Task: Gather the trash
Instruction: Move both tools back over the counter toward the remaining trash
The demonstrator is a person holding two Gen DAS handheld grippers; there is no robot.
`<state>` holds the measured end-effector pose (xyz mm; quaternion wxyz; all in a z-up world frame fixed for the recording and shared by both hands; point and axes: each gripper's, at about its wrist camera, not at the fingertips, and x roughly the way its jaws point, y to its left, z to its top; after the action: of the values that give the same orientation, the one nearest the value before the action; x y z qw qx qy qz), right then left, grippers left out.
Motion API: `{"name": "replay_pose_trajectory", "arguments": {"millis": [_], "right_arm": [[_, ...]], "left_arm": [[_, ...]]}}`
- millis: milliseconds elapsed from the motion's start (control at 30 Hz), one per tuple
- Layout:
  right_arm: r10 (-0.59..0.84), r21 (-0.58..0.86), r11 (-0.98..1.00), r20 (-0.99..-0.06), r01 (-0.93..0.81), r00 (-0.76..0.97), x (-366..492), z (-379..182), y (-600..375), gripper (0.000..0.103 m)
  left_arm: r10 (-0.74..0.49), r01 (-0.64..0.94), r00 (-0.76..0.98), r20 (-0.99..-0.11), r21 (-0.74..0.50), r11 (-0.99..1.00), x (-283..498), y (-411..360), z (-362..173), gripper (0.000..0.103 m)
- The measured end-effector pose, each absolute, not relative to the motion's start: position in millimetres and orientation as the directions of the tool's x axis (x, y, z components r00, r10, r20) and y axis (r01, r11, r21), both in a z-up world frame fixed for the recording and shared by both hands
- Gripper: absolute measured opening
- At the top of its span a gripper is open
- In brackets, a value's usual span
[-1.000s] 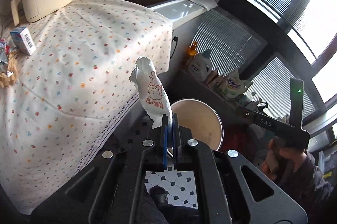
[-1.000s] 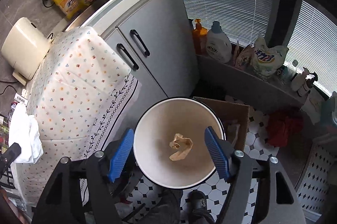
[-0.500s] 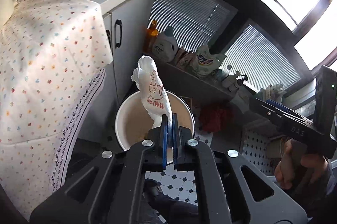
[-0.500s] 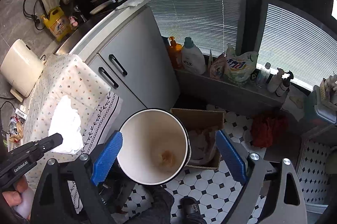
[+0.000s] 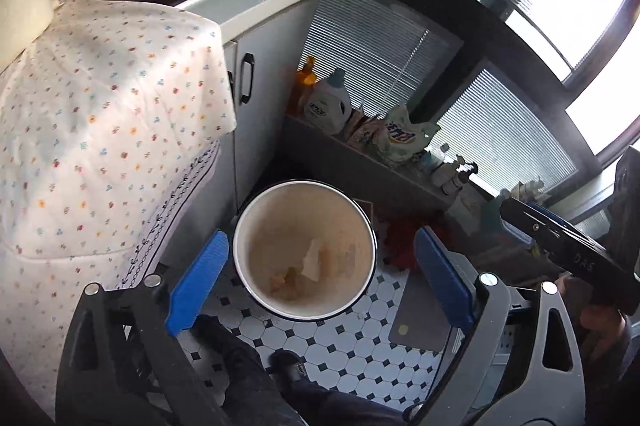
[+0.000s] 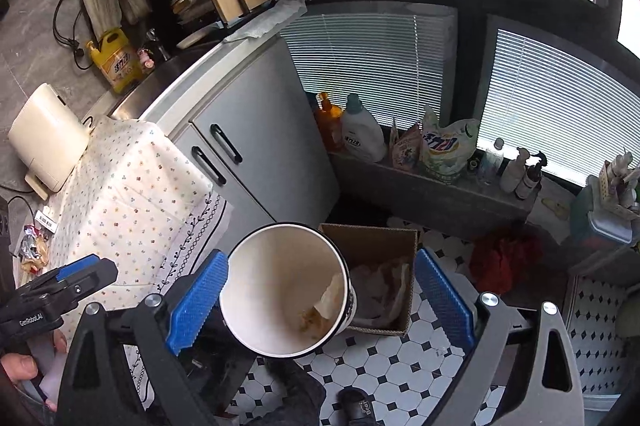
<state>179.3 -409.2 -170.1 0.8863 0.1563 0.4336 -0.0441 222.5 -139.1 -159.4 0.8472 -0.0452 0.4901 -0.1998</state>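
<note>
The floor [image 5: 348, 342] is white tile with little black diamonds, and pretty much everything sits on it. On the left there's the tabletop [image 5: 100, 130] under a dotted cloth, with grey cabinets [image 6: 260, 130] and a sink beside it. A ledge [image 6: 436, 190] under the blinds runs along the far wall and carries detergent bottles and refill bags.

The bin [image 5: 256, 226] is a round white bucket with a dark rim, standing on the floor just off the tabletop's front corner, next to the cabinet. Behind it in the right wrist view is an open cardboard box [image 6: 380, 246], touching or nearly touching the bin, with crumpled paper inside.

The left claw [image 5: 318, 282] hangs right above the bin, blue pads spread wide, nothing in it. The right claw [image 6: 320, 300] is the same deal: wide open, empty, over the bin, which looks tilted from that view. Each claw shows up at the edge of the other's camera.

The trash [image 5: 314, 262] lies at the bottom of the bin: a pale wrapper leaning toward the right wall, plus a couple of brownish crumpled bits beside it. More wrappers [image 6: 34, 250] sit at the tabletop's left edge, near a small barcode box, too small to make out properly.
</note>
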Motion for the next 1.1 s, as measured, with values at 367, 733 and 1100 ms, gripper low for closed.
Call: {"name": "replay_pose_trajectory", "arguments": {"millis": [367, 733, 1100], "right_arm": [[0.2, 0.255, 0.967, -0.731, -0.009, 0.652, 196, -141, -323, 0.095], [0.33, 0.234, 0.944, -0.696, -0.234, 0.637, 204, -109, -215, 0.095], [0.411, 0.152, 0.889, -0.681, -0.432, 0.606, 202, -90, -119, 0.095]], "left_arm": [[-0.252, 0.081, 0.645, -0.721, -0.263, 0.961, 165, -34, -111, 0.097], [-0.018, -0.177, 0.745, -0.667, -0.224, 0.958, 97, 71, -82, 0.097], [0.155, -0.352, 0.785, -0.6, -0.226, 0.908, 48, 145, -71, 0.097]]}}
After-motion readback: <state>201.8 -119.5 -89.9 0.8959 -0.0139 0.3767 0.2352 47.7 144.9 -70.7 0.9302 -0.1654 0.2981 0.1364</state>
